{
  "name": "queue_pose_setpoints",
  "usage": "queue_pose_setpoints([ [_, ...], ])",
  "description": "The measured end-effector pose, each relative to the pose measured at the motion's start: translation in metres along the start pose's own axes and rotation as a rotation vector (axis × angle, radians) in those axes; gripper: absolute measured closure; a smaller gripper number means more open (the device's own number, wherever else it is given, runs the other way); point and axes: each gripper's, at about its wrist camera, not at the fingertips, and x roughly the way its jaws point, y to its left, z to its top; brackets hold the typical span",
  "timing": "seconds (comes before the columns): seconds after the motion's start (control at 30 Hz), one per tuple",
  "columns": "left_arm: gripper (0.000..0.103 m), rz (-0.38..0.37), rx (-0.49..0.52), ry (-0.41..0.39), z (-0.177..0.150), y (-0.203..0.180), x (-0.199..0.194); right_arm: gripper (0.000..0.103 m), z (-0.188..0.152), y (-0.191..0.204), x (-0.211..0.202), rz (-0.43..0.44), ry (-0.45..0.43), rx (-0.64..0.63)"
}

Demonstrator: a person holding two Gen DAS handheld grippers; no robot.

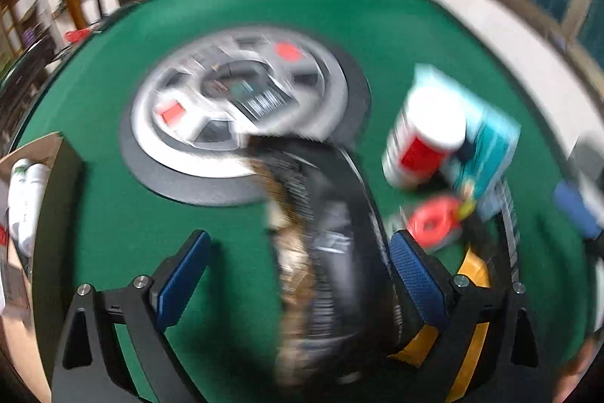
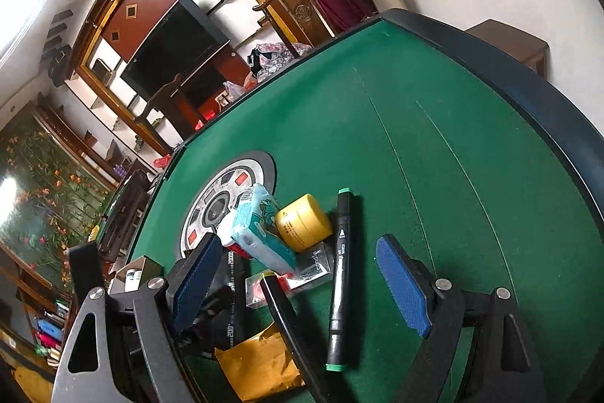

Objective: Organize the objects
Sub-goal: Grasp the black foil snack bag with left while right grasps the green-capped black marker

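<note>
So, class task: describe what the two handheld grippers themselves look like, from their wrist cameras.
Both match: the left gripper and the right gripper each have two textured blue pads on black angular finger arms fastened with round silver bolts. No cables or sleeves show.

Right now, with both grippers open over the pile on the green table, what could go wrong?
1. The left gripper straddles a dark packet, but its view is blurred, so closing may miss it.
2. The yellow jar lies on its side against the black marker; a nudge could roll it.
3. The teal tissue pack leans on other items and could slide.
</note>
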Motion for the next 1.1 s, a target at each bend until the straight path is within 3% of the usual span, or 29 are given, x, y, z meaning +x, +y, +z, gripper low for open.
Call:
queue_pose_setpoints([
  [0.07, 0.007, -0.001, 0.083, -0.053, -0.003, -0.013, -0.004, 0.015, -0.001, 0.0, 0.0, -0.001, 0.0, 0.002],
  [0.1, 0.022, -0.042, 0.085, -0.048, -0.003, -0.013, -0.004, 0.015, -0.001, -0.001, 0.001, -0.004, 0.001, 0.001],
  [0.13, 0.043, -0.064, 0.065, -0.057, -0.002, -0.009, -0.007, 0.015, -0.001, -0.002, 0.002, -0.005, 0.002, 0.001],
  [0.17, 0.054, -0.061, 0.06, -0.062, -0.002, -0.006, -0.009, 0.015, -0.001, -0.002, 0.002, -0.003, 0.002, 0.002],
  [0.23, 0.069, -0.106, 0.037, -0.067, -0.002, 0.002, -0.012, 0.015, -0.002, -0.004, 0.004, -0.006, 0.006, 0.001],
  [0.3, 0.074, -0.131, 0.028, -0.086, -0.003, 0.01, -0.019, 0.015, -0.003, -0.004, 0.006, -0.007, 0.016, 0.001],
  [0.53, 0.078, -0.244, -0.03, -0.156, -0.015, 0.033, -0.064, 0.015, -0.003, -0.006, 0.01, -0.034, 0.021, 0.001],
  [0.7, 0.078, -0.305, -0.049, -0.284, -0.041, 0.062, -0.125, 0.015, -0.003, -0.013, 0.015, -0.068, 0.035, 0.013],
  [0.83, 0.078, -0.343, -0.091, -0.361, -0.066, 0.103, -0.163, 0.017, -0.007, -0.007, 0.026, -0.136, 0.081, -0.051],
  [0.87, 0.078, -0.342, -0.101, -0.368, -0.072, 0.109, -0.169, 0.021, -0.008, -0.004, 0.027, -0.152, 0.082, -0.074],
  [1.0, 0.078, -0.304, -0.14, -0.396, -0.091, 0.14, -0.186, 0.052, -0.016, 0.002, 0.036, -0.284, 0.126, -0.155],
  [1.1, 0.078, -0.288, -0.167, -0.396, -0.1, 0.157, -0.185, 0.053, -0.019, 0.015, 0.037, -0.39, 0.118, -0.243],
])
